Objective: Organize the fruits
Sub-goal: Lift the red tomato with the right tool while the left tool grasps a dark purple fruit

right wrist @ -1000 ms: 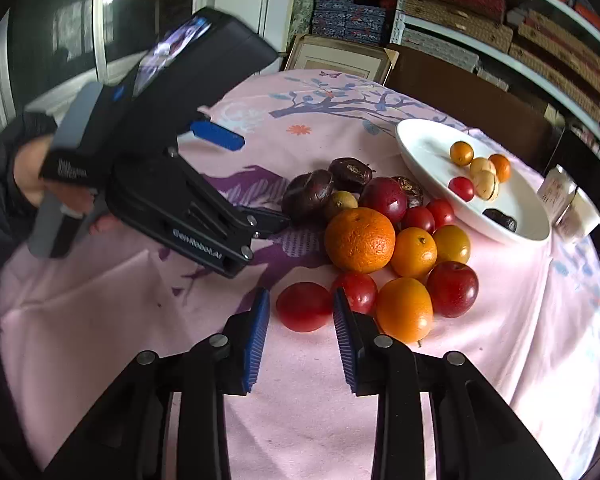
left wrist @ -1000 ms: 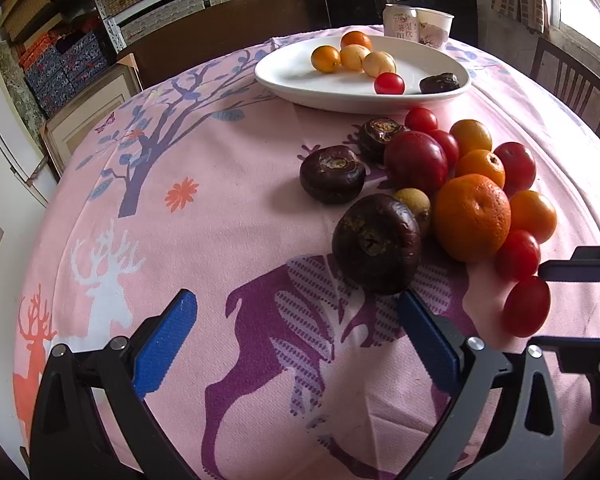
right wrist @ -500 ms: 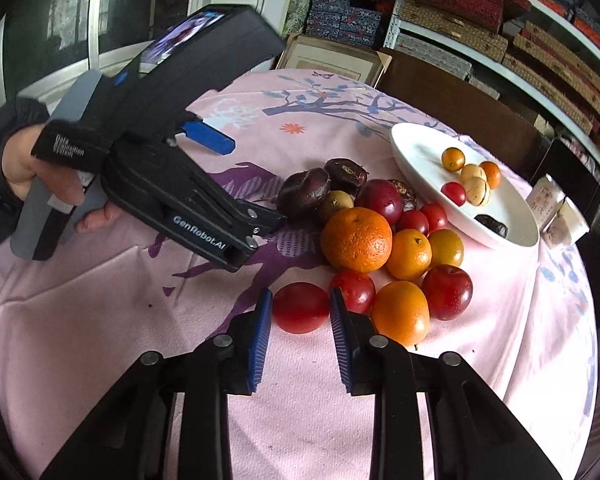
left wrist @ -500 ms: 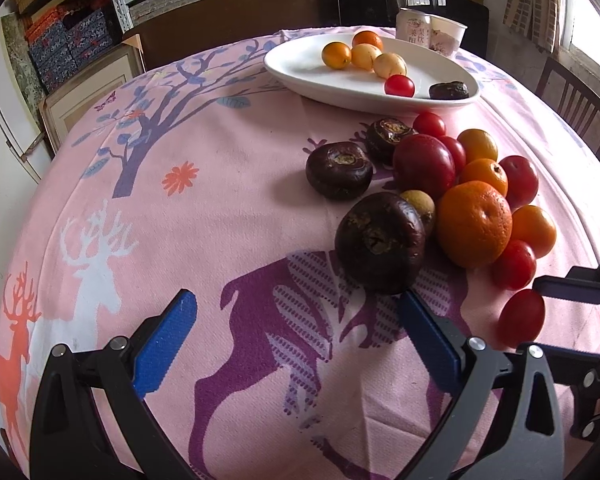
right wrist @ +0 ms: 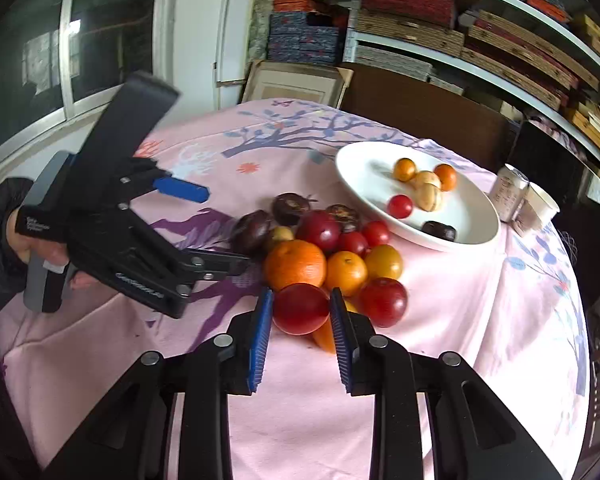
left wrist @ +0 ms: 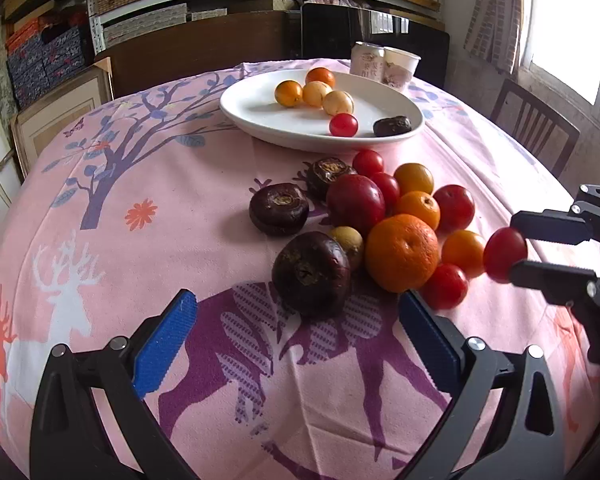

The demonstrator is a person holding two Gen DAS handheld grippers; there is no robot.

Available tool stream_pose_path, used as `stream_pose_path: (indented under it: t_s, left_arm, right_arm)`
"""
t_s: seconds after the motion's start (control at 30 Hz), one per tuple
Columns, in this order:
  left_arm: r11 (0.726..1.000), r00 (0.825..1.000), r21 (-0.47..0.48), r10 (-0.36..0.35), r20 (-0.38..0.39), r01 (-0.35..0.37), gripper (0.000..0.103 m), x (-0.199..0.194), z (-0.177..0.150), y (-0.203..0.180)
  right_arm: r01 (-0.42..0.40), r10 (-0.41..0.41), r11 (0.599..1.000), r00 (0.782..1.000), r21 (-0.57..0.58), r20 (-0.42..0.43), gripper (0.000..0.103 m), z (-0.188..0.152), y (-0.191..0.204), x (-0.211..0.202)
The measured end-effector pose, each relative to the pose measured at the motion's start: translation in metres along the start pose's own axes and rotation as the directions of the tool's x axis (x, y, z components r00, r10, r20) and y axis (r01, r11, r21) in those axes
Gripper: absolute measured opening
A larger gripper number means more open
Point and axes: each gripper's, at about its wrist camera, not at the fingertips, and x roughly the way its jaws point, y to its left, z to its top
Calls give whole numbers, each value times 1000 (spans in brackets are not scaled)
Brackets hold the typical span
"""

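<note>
From the left wrist view, the plate [left wrist: 256,118] is sitting at the far side of the table [left wrist: 148,264] and already holding six small fruits: four yellow-orange ones, a small red one and a dark one. I judge the job barely begun, because the pile [left wrist: 380,220] is lying near the middle with well over a dozen pieces waiting: dark ones on its left, oranges and red ones on its right. The left gripper [left wrist: 296,334] is hanging wide open and holding nothing, the nearest dark fruit [left wrist: 311,272] lying just beyond the gap between its fingers. At the right edge the right gripper [left wrist: 518,250] is pinching a tomato [left wrist: 504,254] that appears to be clear of the cloth, just right of the pile.

From the right wrist view, the right gripper [right wrist: 302,308] is closing its blue pads [right wrist: 262,324] against both sides of the tomato [right wrist: 300,308], gripping it firmly over the near edge of the pile [right wrist: 332,248]. The plate [right wrist: 472,232] is waiting farther off to the right, a can [right wrist: 508,192] and cup [right wrist: 536,208] just beyond it. The left gripper [right wrist: 216,232] is showing on the left, open, near the dark fruits.
</note>
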Motion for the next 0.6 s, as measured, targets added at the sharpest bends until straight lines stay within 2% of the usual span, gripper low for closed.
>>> stream_pose_path:
  t_s: [0.17, 0.27, 0.37, 0.4, 0.47, 0.53, 0.57, 0.6]
  left_arm:
    - [999, 999, -35, 39, -24, -40, 99, 12, 3, 16]
    - [997, 1000, -80, -1, -29, -1, 99, 15, 4, 27]
    - [992, 996, -109, -73, -54, 66, 99, 25, 6, 31]
    - [994, 997, -98, -60, -52, 54, 98, 26, 6, 28]
    - [995, 995, -56, -89, -54, 86, 97, 27, 8, 20]
    - [996, 995, -20, -84, -53, 83, 80, 26, 9, 11]
    - [998, 997, -3, -67, -50, 67, 63, 26, 9, 7]
    - [998, 997, 6, -60, -48, 61, 51, 25, 9, 5]
  right_arm:
    - [28, -28, 999, 1000, 25, 10, 29, 1, -13, -1]
    - [34, -34, 999, 999, 32, 11, 29, -1, -15, -3]
    - [27, -27, 999, 1000, 33, 3, 29, -2, -16, -1]
    - [27, -27, 999, 1000, 29, 1, 29, -3, -16, -1]
    - [25, -25, 999, 1000, 27, -4, 29, -3, -16, 1]
    - [27, -27, 999, 1000, 29, -5, 29, -3, -15, 1]
    - [29, -29, 999, 1000, 29, -7, 29, -3, -15, 1]
    - [31, -31, 999, 1000, 30, -8, 29, -3, -15, 2]
